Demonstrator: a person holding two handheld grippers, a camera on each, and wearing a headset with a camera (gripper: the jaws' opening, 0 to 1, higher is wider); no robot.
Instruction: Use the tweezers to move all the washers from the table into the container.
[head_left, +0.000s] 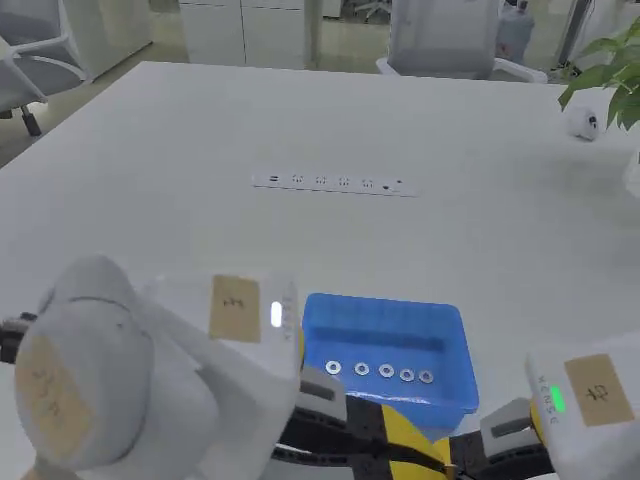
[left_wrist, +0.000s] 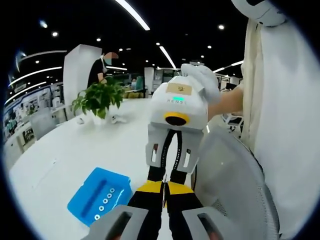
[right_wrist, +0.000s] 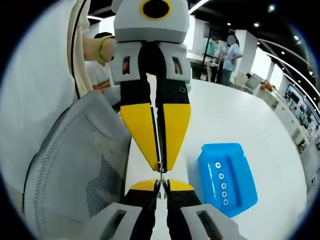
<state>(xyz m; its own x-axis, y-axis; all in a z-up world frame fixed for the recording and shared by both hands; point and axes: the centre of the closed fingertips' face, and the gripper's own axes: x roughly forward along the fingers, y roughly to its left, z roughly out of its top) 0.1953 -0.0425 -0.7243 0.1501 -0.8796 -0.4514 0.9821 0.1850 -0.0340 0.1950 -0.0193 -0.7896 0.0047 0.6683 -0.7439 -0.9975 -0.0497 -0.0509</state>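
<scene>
Smooth white table (head_left: 320, 120) bears a blue rectangular container (head_left: 385, 332) of round washers (head_left: 386, 371); left claw (left_wrist: 165, 185), right claw (right_wrist: 161, 183) closed.

From my station, the head view looks forward and down from above the near edge of the desk (head_left: 300, 120). The blue container (head_left: 385, 350) lies low in the frame and a plant (head_left: 610, 60) stands at the far right corner.

The left gripper view looks along its own jaws straight at the right gripper (left_wrist: 164, 177), tip to tip and very near. The container is at its lower left and the plant far behind.

The right gripper view faces the opposite way, onto the left gripper (right_wrist: 160, 167), equally near, with the container at its lower right.

So the two gripper cameras stare at each other, and all three views share the container and the desk around it.
</scene>
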